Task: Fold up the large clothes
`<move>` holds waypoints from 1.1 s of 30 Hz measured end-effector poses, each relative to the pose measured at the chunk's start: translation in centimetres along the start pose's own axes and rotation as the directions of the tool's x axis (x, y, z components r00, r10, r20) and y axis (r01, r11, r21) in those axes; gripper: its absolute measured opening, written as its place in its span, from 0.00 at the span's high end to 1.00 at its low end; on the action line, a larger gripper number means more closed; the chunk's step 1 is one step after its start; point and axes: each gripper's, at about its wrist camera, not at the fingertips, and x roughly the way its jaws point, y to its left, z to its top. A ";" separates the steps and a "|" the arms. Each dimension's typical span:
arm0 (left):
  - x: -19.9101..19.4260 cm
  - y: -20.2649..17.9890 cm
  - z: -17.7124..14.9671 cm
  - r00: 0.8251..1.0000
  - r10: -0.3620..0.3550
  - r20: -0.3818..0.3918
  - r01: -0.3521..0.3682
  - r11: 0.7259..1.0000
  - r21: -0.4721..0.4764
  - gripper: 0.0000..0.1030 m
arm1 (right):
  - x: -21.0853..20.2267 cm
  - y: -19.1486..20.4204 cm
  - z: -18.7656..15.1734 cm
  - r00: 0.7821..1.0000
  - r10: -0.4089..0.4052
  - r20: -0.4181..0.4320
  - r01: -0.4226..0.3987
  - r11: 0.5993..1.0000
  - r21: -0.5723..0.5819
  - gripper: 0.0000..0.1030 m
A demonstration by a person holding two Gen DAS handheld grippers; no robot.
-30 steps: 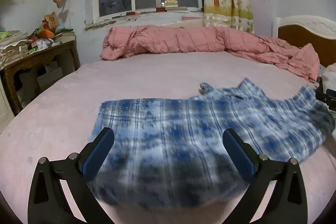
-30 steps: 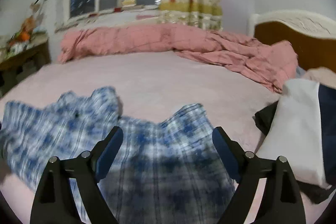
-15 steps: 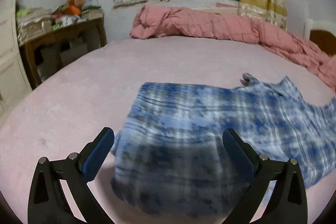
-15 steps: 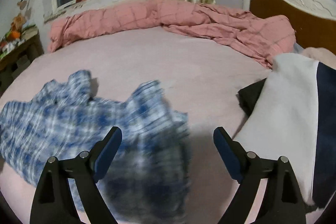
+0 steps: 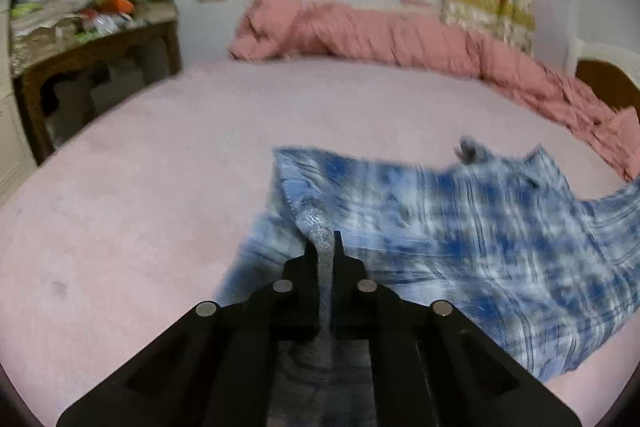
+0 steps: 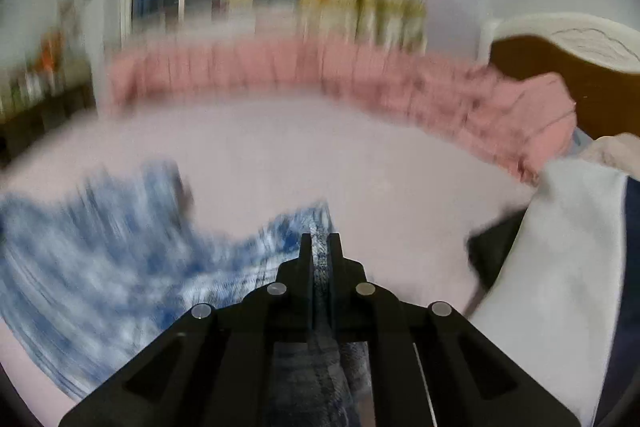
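A blue and white plaid shirt (image 5: pixel 460 227) lies on the pink bed (image 5: pixel 160 167), spread to the right in the left wrist view. My left gripper (image 5: pixel 325 247) is shut on the shirt's near left edge, cloth pinched between the fingers. In the right wrist view the same shirt (image 6: pixel 120 247) is blurred and spreads to the left. My right gripper (image 6: pixel 320 247) is shut on the shirt's near right edge.
A rolled pink quilt (image 5: pixel 380 35) lies along the far side of the bed under the window. A cluttered wooden table (image 5: pixel 88 43) stands at the left. A stack of white and dark folded clothes (image 6: pixel 560 247) lies at the right, near the headboard (image 6: pixel 560 55).
Both grippers were open over the shirt; they have closed on its near edge, one at each side. The views have shifted and the shirt is blurred from motion.
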 end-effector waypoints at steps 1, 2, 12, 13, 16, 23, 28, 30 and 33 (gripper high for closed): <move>-0.1 0.3 0.1 1.000 -0.001 0.006 0.001 1.000 -0.019 0.97 | -0.5 -0.3 0.5 1.000 -0.001 0.027 0.000 1.000 0.024 0.94; 0.0 0.7 0.1 1.000 0.007 0.003 -0.007 0.999 -0.040 0.97 | -0.6 -0.4 0.8 0.999 0.008 0.040 -0.010 0.999 0.034 0.95; 4.3 -0.5 -0.7 0.976 0.119 -0.184 -0.111 0.992 0.053 0.95 | 8.4 0.7 -2.8 0.938 -0.089 -0.334 0.075 0.996 -0.056 0.94; 4.2 -0.7 -0.7 0.977 0.127 -0.174 -0.118 0.991 0.058 0.94 | 7.8 0.4 -2.5 0.949 -0.082 -0.305 0.075 0.997 -0.037 0.92; 3.8 -0.7 -0.8 0.978 0.139 -0.157 -0.131 0.990 0.061 0.86 | 6.4 -0.2 -2.1 0.962 -0.104 -0.252 0.106 0.994 -0.006 0.71; -3.3 -2.0 -0.7 0.980 0.117 0.159 -0.129 0.990 0.063 0.29 | -0.8 -0.1 -1.4 0.988 -0.148 -0.047 0.148 0.989 0.010 0.12; -7.7 -4.5 -1.1 0.987 -0.031 0.158 0.023 0.998 0.053 0.14 | -4.4 3.2 -0.7 0.999 0.012 -0.039 -0.011 0.999 0.038 0.02; -9.5 -7.2 -1.8 0.980 -0.070 0.186 0.045 0.990 0.135 0.12 | -5.1 5.1 -1.4 0.994 0.077 -0.074 -0.074 0.997 0.036 0.01; -9.8 -10.2 -2.2 0.982 -0.115 0.150 0.094 0.986 0.140 0.11 | -5.4 7.8 -3.5 0.989 0.087 -0.123 -0.084 0.996 0.031 0.01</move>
